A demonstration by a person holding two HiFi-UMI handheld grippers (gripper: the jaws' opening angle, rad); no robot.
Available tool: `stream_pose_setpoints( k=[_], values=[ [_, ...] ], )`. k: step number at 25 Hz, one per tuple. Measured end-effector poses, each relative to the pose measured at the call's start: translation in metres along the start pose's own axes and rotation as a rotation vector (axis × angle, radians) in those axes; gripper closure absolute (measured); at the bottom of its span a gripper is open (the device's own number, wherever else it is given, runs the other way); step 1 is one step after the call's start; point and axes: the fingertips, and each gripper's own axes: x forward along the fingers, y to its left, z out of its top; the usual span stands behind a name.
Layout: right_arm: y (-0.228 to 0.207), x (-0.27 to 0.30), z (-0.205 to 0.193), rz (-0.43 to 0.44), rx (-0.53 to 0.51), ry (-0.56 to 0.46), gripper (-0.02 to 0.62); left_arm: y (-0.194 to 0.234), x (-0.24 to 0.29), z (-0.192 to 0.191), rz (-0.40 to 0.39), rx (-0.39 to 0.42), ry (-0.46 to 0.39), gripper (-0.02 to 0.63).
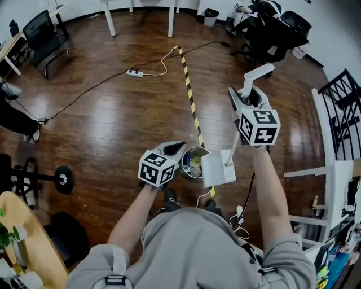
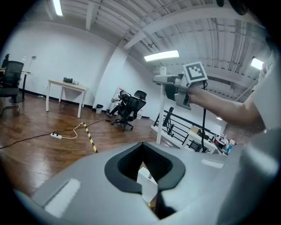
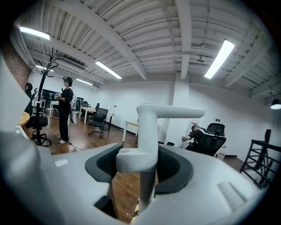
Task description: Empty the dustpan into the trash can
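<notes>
My right gripper (image 1: 246,99) is shut on the upright white handle (image 1: 257,71) of the dustpan, and that handle (image 3: 147,149) fills the gap between the jaws in the right gripper view. The white pan (image 1: 218,168) hangs below it, against the right rim of the small round trash can (image 1: 193,163), which holds crumpled bits. My left gripper (image 1: 174,149) points at the can's left rim. In the left gripper view a white piece (image 2: 147,184) shows through its narrow jaw gap. Whether those jaws touch anything is not visible.
A black-and-yellow tape line (image 1: 189,86) runs across the wood floor to the can. A power strip (image 1: 134,73) with cables lies farther out. Office chairs (image 1: 46,35) stand at the left, a seated person (image 1: 255,17) at the back right, white shelving (image 1: 333,175) at the right.
</notes>
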Motion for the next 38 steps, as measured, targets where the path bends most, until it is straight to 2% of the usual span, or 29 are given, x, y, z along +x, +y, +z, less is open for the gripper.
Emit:
stream_pose_setpoints(
  k=[6,10,17,21,28,38],
  values=[
    [-0.100,-0.115,-0.026,-0.110,0.137,-0.042,0.387,-0.046,0.051,0.002,-0.056,0.055,0.049,0.600],
    [-0.154,-0.186,-0.036,-0.186,0.218,-0.083,0.387,-0.092,0.088,0.000,-0.106,0.093,0.087,0.600],
    [-0.225,-0.266,-0.030,-0.284,0.262,-0.176,0.387,-0.168,0.136,0.003,-0.173,0.152,0.107,0.600],
    [-0.249,-0.266,-0.048,-0.317,0.249,-0.160,0.387,-0.185,0.150,0.004,-0.160,0.167,0.114,0.600],
    [-0.274,-0.246,-0.123,-0.372,0.248,-0.082,0.387,-0.197,0.148,-0.007,-0.115,0.154,0.139,0.600],
    [-0.312,-0.223,-0.284,-0.454,0.362,0.073,0.388,-0.207,0.166,-0.038,-0.113,0.073,0.211,0.600]
  ],
)
